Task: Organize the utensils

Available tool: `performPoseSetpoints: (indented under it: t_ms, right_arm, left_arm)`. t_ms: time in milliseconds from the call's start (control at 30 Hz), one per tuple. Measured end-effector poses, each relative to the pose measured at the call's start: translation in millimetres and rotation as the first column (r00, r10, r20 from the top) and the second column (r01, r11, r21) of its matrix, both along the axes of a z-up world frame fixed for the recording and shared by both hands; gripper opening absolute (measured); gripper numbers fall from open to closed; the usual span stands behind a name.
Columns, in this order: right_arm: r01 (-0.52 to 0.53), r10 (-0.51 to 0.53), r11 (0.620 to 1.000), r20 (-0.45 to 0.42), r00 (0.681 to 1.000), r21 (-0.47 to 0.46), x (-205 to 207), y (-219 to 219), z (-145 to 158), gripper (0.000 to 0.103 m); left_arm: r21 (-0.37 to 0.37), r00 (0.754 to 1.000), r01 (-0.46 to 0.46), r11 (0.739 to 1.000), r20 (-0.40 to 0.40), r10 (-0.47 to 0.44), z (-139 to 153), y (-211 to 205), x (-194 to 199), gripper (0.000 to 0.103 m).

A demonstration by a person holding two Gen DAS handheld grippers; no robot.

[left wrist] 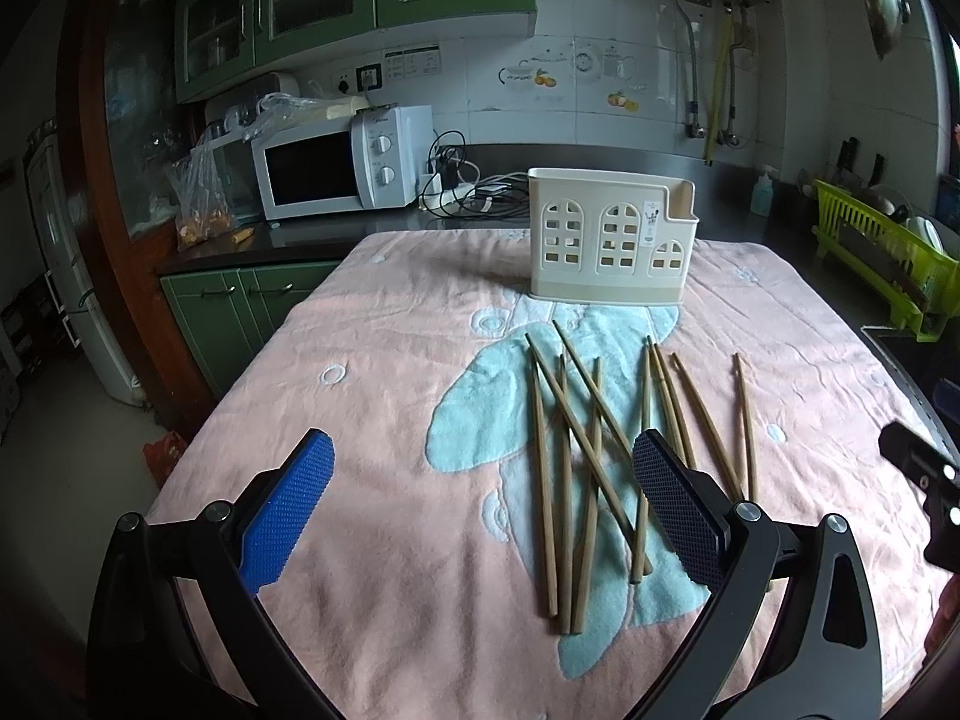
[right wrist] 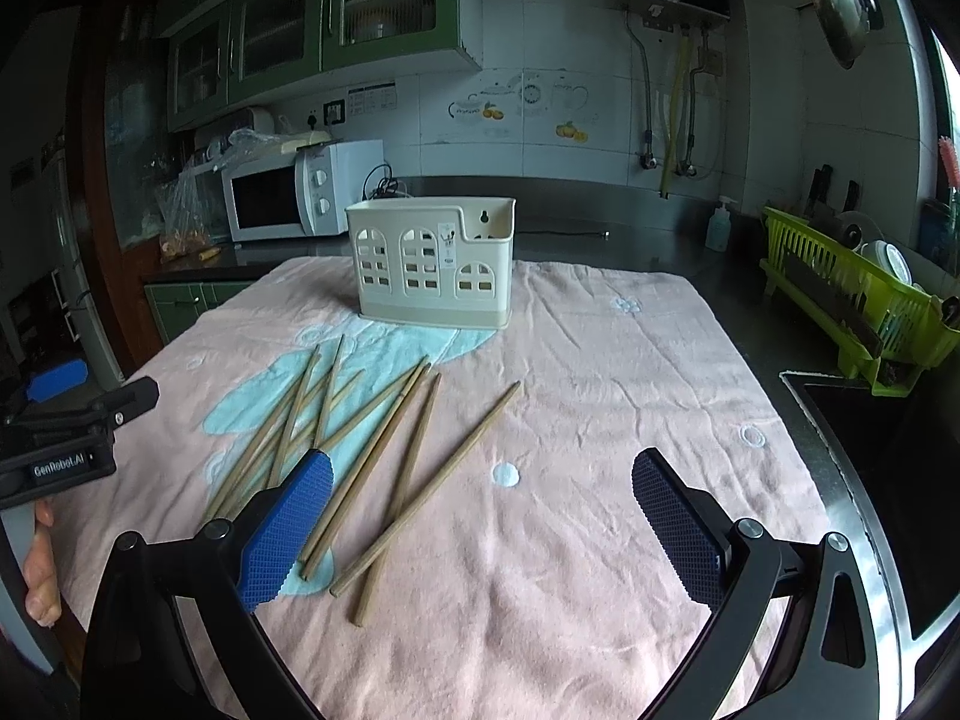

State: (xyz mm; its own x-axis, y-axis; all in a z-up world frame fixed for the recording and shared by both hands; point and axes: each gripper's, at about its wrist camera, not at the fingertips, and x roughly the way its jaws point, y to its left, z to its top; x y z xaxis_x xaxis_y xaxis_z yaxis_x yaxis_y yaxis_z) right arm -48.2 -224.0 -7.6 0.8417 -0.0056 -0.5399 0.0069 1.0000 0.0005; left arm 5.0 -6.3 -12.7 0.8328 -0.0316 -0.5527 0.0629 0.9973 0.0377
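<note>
Several wooden chopsticks (left wrist: 591, 450) lie loosely scattered, some crossed, on a pink towel (left wrist: 390, 372). Behind them stands a cream utensil holder (left wrist: 612, 240) with window-shaped cut-outs, upright and with nothing seen in it. My left gripper (left wrist: 483, 498) hovers open over the towel; its right finger overlaps the near ends of the chopsticks. In the right wrist view the chopsticks (right wrist: 372, 456) lie left of centre and the holder (right wrist: 435, 261) stands at the back. My right gripper (right wrist: 483, 504) is open, its left finger over the pile, holding nothing.
A white microwave (left wrist: 342, 165) and cables sit on the dark counter behind the towel. A green dish rack (right wrist: 852, 300) stands at the right by a sink edge. The other gripper's black body (right wrist: 60, 444), with a hand below it, shows at the left.
</note>
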Motion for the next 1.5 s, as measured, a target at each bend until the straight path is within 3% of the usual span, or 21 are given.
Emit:
performPoseSetpoints:
  t_ms: [467, 533, 833, 1033, 1333, 1433, 1500]
  right_arm:
    - [-0.044, 0.044, 0.999, -0.111, 0.993, 0.002, -0.8, 26.1, -40.2, 0.094]
    - [-0.063, 0.064, 0.998, -0.135, 0.989, 0.011, 1.8, 33.4, -48.2, 0.079]
    - [-0.068, 0.088, 0.992, -0.207, 0.974, 0.104, 14.2, 40.0, -66.9, 0.055]
    - [-0.031, 0.073, 0.985, -0.244, 0.967, 0.17, 24.2, 39.8, -77.0, 0.029]
    - [0.038, 0.012, 0.983, -0.265, 0.964, 0.182, 39.1, 39.1, -77.4, 0.023]
    - [0.049, 0.005, 0.981, -0.275, 0.962, 0.188, 43.1, 37.3, -80.2, 0.012]
    - [0.053, 0.007, 0.977, -0.28, 0.96, 0.208, 44.0, 35.6, -81.6, 0.01]
  left_arm:
    - [-0.007, 0.999, -0.01, 1.0, -0.038, 0.009, -14.7, 17.4, 8.4, 0.098]
    - [-0.007, 0.999, -0.012, 1.0, -0.046, 0.012, -18.0, 20.0, 8.7, 0.098]
    - [-0.019, 0.998, -0.021, 1.0, -0.053, 0.02, -21.8, 33.3, 8.0, 0.088]
    - [-0.018, 0.998, -0.024, 1.0, -0.061, 0.023, -26.2, 37.7, 6.3, 0.087]
    - [-0.022, 0.997, -0.028, 0.999, -0.076, 0.026, -33.0, 43.4, 7.6, 0.087]
    - [-0.023, 0.997, -0.023, 0.999, -0.077, 0.022, -34.1, 42.9, 8.6, 0.087]
    - [-0.02, 0.997, -0.02, 1.0, -0.077, 0.018, -35.4, 42.1, 9.4, 0.087]
